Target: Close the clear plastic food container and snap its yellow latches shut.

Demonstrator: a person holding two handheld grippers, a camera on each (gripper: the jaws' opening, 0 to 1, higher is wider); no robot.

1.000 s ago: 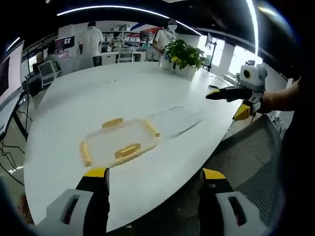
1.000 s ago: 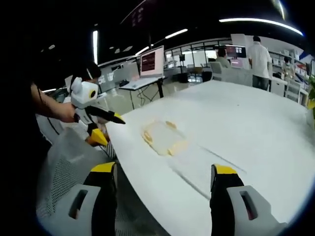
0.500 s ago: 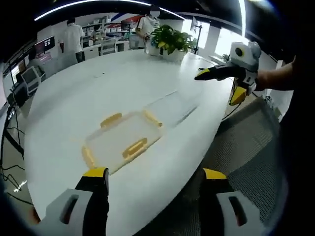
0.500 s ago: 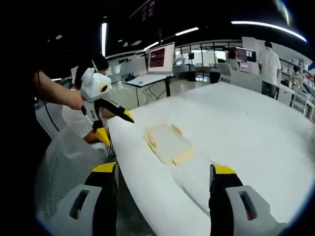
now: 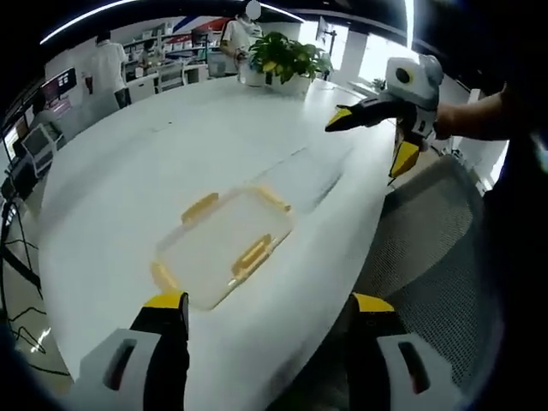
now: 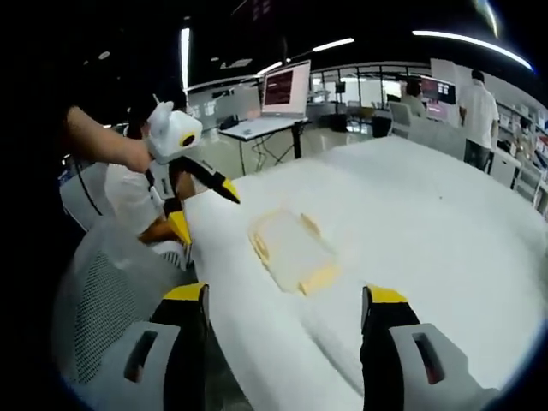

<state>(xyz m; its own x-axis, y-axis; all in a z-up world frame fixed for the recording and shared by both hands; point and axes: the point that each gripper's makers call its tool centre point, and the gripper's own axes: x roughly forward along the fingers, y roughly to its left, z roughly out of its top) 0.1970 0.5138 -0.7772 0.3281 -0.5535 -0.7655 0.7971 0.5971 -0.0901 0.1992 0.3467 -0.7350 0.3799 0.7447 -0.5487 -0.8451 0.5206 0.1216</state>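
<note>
A clear plastic container piece [image 5: 225, 247] with yellow latches on its edges lies flat on the white table [image 5: 128, 171]; the right gripper view has the same piece [image 6: 289, 248]. Beyond it rests a second, faint clear piece [image 5: 301, 178]. My left gripper [image 5: 270, 318] hovers open over the table's near edge, short of the container, holding nothing. My right gripper [image 6: 282, 301] is open too and holds nothing. Each gripper appears in the other's view, in the air off the table's edge: the right gripper [image 5: 370, 135] and the left gripper [image 6: 204, 208].
A mesh chair [image 5: 428, 248] stands by the table's edge below the grippers. A potted plant [image 5: 287, 58] sits at the table's far end. A monitor [image 6: 287, 88] on a desk and several people stand in the background.
Both views have drifted a little nearer the table and turned slightly. Each gripper has shifted a little in the other's view. The container pieces lie where they were, and both grippers stay open.
</note>
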